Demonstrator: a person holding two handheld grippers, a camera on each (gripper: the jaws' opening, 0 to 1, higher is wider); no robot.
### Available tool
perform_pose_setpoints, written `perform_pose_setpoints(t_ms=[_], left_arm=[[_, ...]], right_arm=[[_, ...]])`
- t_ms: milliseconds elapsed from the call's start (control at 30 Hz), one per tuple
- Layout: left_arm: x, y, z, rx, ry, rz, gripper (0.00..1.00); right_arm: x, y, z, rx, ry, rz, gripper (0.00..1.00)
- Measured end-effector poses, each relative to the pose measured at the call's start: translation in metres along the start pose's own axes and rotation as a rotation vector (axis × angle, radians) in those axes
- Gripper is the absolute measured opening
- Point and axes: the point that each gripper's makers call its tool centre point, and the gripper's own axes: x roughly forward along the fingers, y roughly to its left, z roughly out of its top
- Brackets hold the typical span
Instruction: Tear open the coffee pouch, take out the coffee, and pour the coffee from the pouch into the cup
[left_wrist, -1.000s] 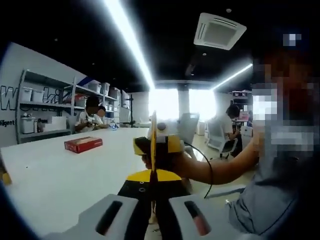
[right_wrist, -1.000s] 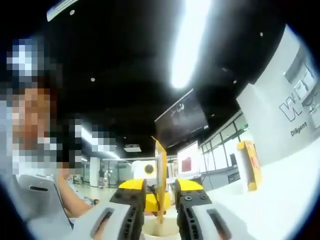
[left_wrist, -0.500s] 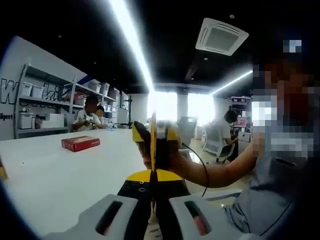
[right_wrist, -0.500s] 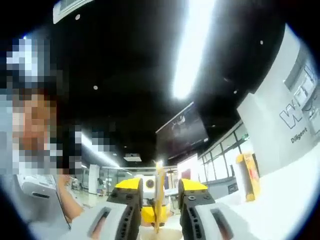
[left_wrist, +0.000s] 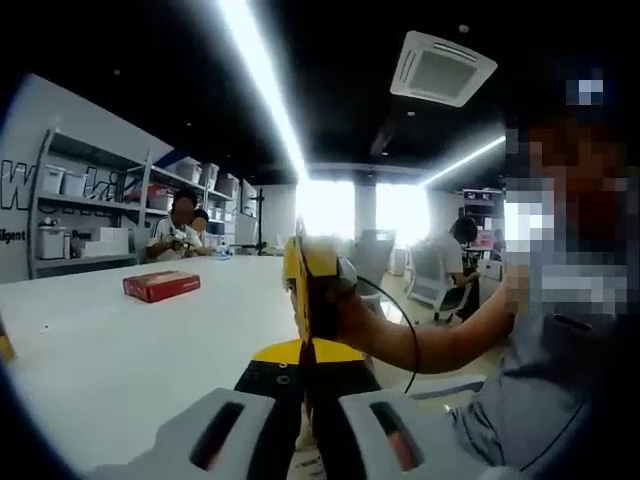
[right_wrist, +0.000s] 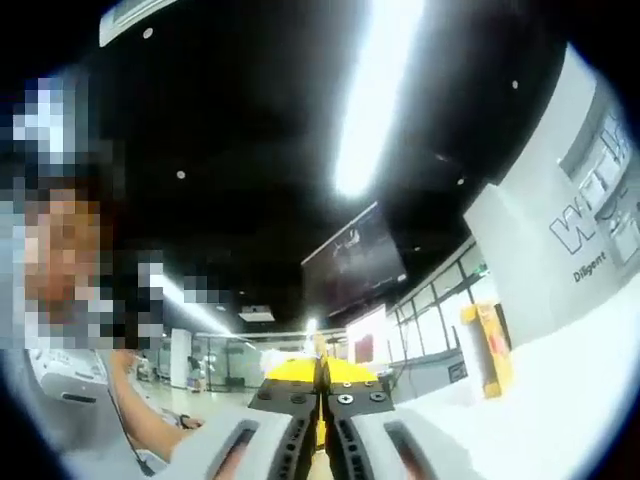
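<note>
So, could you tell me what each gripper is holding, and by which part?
Both grippers are shut on the yellow coffee pouch, seen edge-on; which part each pinches cannot be told.

Left gripper (left_wrist: 305, 395) and right gripper (right_wrist: 321, 425): grey jaws, black-and-yellow tips, screws; person's grey shirt (left_wrist: 540, 390).

Lighting: indoor, overhead, from long ceiling light strips (left_wrist: 262, 85), blown out to pure white against a dark ceiling; a second strip (left_wrist: 462, 155) to the right is equally overexposed. Far windows (left_wrist: 362, 208) glare white, washing out detail around them. In the right gripper view a broad ceiling strip (right_wrist: 372, 95) flares with soft edges. White table (left_wrist: 120, 360) evenly lit, bright, with no hard shadows. Quality: strong fisheye bending toward the edges, shelves (left_wrist: 75, 215) and wall lettering (right_wrist: 590, 225) curved. Near gripper bodies soft, slightly out of focus; far figures small and indistinct.
</note>
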Motion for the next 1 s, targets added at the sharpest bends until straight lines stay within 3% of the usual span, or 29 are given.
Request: perform_pose_setpoints(t_ms=[100, 133, 300, 333, 367, 400, 567, 700, 733, 767, 800, 833, 867, 900, 933, 967, 1000], left_arm=[[0.001, -0.003, 0.014, -0.027, -0.083, -0.009, 0.37], [0.001, -0.001, 0.012, -0.042, -0.068, -0.001, 0.41], [0.001, 0.002, 0.009, 0.003, -0.046, 0.016, 0.32], [0.000, 0.004, 0.007, 0.028, -0.037, 0.026, 0.21], [-0.002, 0.008, 0.002, 0.082, -0.005, 0.049, 0.04], [0.000, 0.011, 0.005, 0.121, -0.021, 0.067, 0.04], [-0.001, 0.002, 0.004, 0.056, -0.020, 0.024, 0.06], [0.004, 0.003, 0.011, 0.031, -0.062, 0.028, 0.55], [0.005, 0.004, 0.012, 0.035, -0.066, 0.035, 0.56], [0.005, 0.004, 0.012, 0.037, -0.064, 0.037, 0.46], [0.002, 0.001, 0.006, 0.067, -0.021, 0.025, 0.11], [0.001, 0.005, 0.007, 0.139, -0.023, 0.060, 0.08], [0.005, 0.007, 0.008, 0.114, -0.044, 0.067, 0.05], [0.006, 0.001, 0.002, 0.056, -0.014, 0.034, 0.04], [0.006, 0.000, 0.003, 0.056, -0.026, 0.021, 0.05], [0.005, 0.000, 0.003, 0.061, -0.027, 0.023, 0.07], [0.005, 0.000, 0.002, 0.056, -0.023, 0.024, 0.15]], right_arm=[[-0.002, -0.001, 0.003, 0.015, -0.014, 0.008, 0.01], [-0.002, -0.001, 0.003, 0.017, -0.013, 0.009, 0.01], [0.000, 0.003, -0.003, -0.006, 0.007, 0.017, 0.01], [0.001, 0.005, -0.004, -0.010, 0.009, 0.021, 0.01], [0.001, 0.006, -0.005, -0.011, 0.011, 0.024, 0.01], [0.002, 0.008, -0.007, -0.017, 0.023, 0.032, 0.01], [0.001, 0.008, -0.006, -0.029, 0.024, 0.035, 0.01], [0.001, 0.010, -0.005, -0.034, 0.030, 0.040, 0.01], [0.002, 0.011, -0.006, -0.035, 0.032, 0.041, 0.01], [0.003, 0.011, -0.007, -0.037, 0.035, 0.043, 0.01], [0.003, 0.011, -0.007, -0.038, 0.036, 0.046, 0.01], [0.004, 0.012, -0.007, -0.039, 0.038, 0.047, 0.01], [0.006, 0.013, -0.009, -0.044, 0.040, 0.047, 0.01], [0.009, 0.012, -0.009, -0.046, 0.044, 0.046, 0.01], [0.008, 0.013, -0.010, -0.045, 0.046, 0.047, 0.01], [0.008, 0.013, -0.010, -0.048, 0.046, 0.046, 0.01], [0.008, 0.013, -0.010, -0.051, 0.051, 0.044, 0.01]])
